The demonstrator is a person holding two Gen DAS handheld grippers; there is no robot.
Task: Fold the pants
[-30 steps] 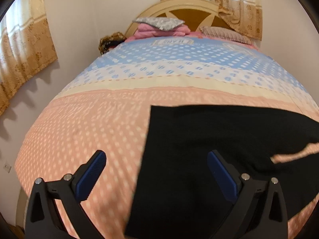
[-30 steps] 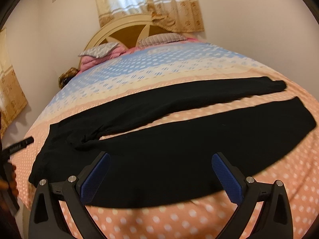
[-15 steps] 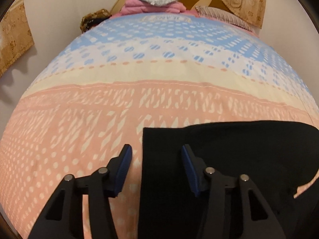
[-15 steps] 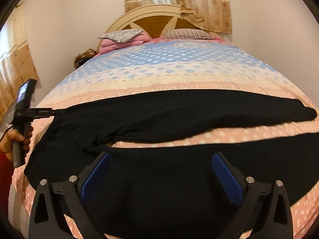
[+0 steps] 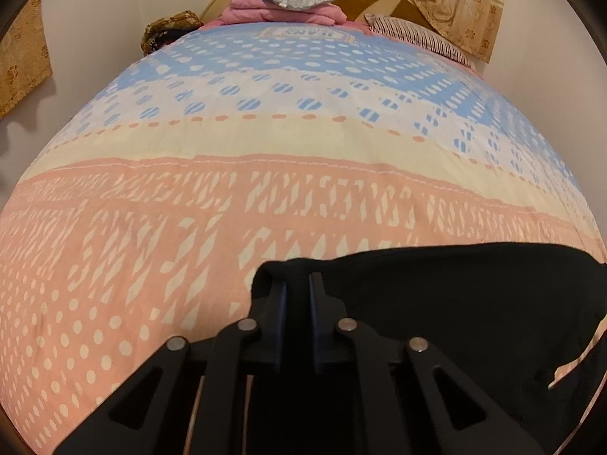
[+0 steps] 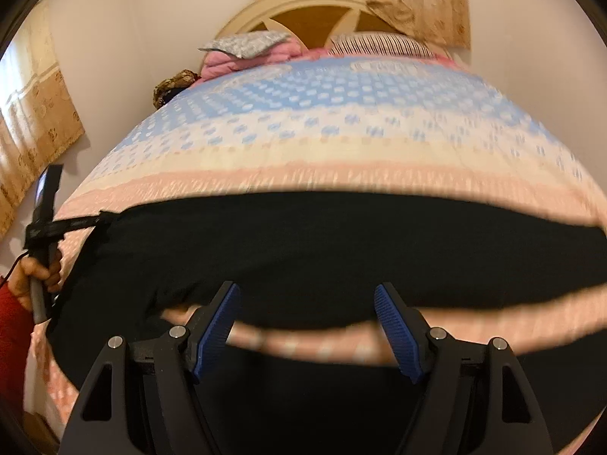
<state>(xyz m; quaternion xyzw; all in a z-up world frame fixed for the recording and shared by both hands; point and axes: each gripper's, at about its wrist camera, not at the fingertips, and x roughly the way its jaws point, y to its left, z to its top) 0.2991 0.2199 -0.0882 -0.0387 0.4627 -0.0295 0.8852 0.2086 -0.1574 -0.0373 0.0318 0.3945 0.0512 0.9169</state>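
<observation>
Black pants (image 6: 303, 246) lie spread across the pink part of the bedspread, their two legs running off to the right. My left gripper (image 5: 296, 284) is shut on the far left corner of the pants (image 5: 455, 303), and the cloth bunches up around its tips. In the right wrist view the left gripper (image 6: 95, 222) pinches that same corner, held by a hand (image 6: 34, 273). My right gripper (image 6: 307, 290) hovers over the crotch area with its jaws closing. Its blue pads (image 6: 220, 326) stand apart above the cloth and do not press on it.
The patterned bedspread (image 5: 265, 144) runs from pink through cream to blue. At the head lie a grey pillow on pink bedding (image 5: 280, 3), a striped pillow (image 5: 413, 36) and a cream headboard (image 6: 303, 7). Curtains (image 6: 34, 125) hang on the left wall. A red sleeve (image 6: 11, 326) is at the left edge.
My left gripper came down onto the pants' corner and shut on it, lifting a small fold. My right gripper moved along the pants toward the waist end and its jaws narrowed.
</observation>
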